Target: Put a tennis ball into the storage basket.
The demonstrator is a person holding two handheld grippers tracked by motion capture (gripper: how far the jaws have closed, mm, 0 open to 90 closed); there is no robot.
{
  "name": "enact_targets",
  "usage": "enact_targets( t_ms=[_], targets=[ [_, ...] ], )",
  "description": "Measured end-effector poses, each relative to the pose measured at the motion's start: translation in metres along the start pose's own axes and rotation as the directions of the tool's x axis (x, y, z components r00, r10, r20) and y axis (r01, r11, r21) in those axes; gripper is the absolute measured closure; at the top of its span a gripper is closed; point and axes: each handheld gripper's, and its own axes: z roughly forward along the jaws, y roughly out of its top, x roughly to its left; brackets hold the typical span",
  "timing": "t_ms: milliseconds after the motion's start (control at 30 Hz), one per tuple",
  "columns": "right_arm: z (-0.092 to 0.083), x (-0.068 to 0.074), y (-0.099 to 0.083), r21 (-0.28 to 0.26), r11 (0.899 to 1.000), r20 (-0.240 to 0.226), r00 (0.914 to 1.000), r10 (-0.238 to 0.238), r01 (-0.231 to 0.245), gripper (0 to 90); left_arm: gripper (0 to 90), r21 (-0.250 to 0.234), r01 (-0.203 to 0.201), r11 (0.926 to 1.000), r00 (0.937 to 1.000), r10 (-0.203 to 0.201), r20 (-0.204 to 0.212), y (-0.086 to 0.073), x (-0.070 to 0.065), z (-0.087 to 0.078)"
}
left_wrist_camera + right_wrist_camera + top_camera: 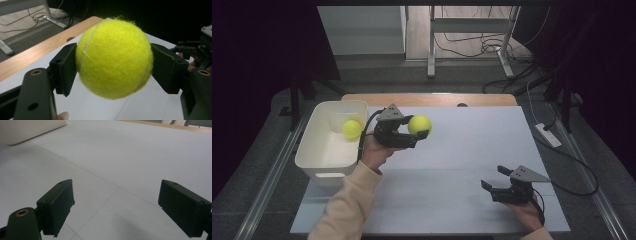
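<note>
Fuzzy yellow tennis ball (114, 58) w/ white seam, clamped in left claw (419, 131), right claw (493, 178) spread wide, holding nothing

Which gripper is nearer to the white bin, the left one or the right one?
The left. The left gripper, shut on a tennis ball, is just beside the white bin. The right gripper stands open, far across the table at its near right side.
</note>
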Motion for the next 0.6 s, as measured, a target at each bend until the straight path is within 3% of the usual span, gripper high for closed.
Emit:
enact_targets(
  t_ms=[600],
  targets=[
    [0.001, 0.0, 0.0, 0.001, 1.0, 0.0, 1.0, 0.001, -0.001, 12.9, 27.9, -0.031, 0.026, 0.9992, 0.997, -0.028, -0.072, 0.005, 0.02, -0.027]
  ],
)
